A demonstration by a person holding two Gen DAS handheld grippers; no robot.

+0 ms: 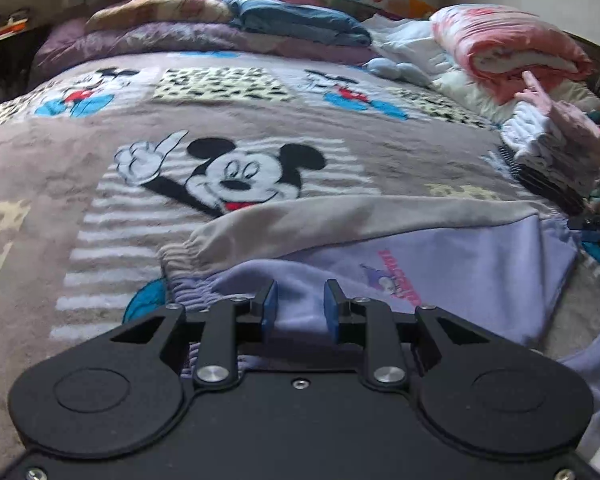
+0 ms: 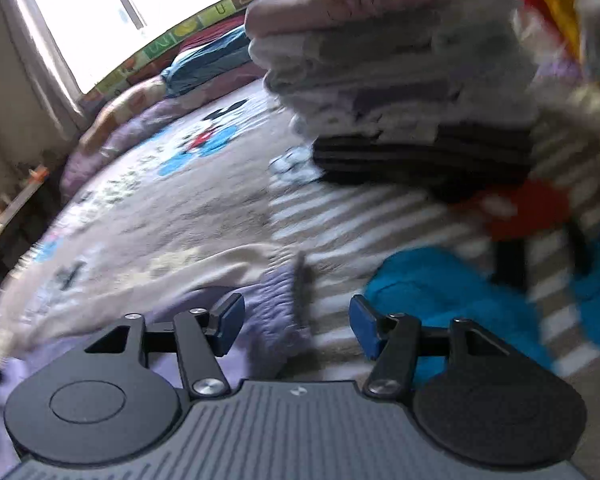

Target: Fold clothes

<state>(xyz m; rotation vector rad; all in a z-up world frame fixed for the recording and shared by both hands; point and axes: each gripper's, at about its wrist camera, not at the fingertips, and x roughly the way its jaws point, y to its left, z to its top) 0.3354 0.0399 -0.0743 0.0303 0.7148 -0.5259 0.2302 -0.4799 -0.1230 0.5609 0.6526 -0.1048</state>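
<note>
1. Left gripper, lower centre: jaws part-open w/ lilac fabric between them; whether it's pinched, cannot tell.
2. Right gripper, lower centre: released, holding nothing, above ribbed hem.
3. Lilac sweatshirt, centre-right, flat on bed blanket: soft, light, limp; prob. best held at hem or cuff.
4. Folded stack, upper right.
</note>
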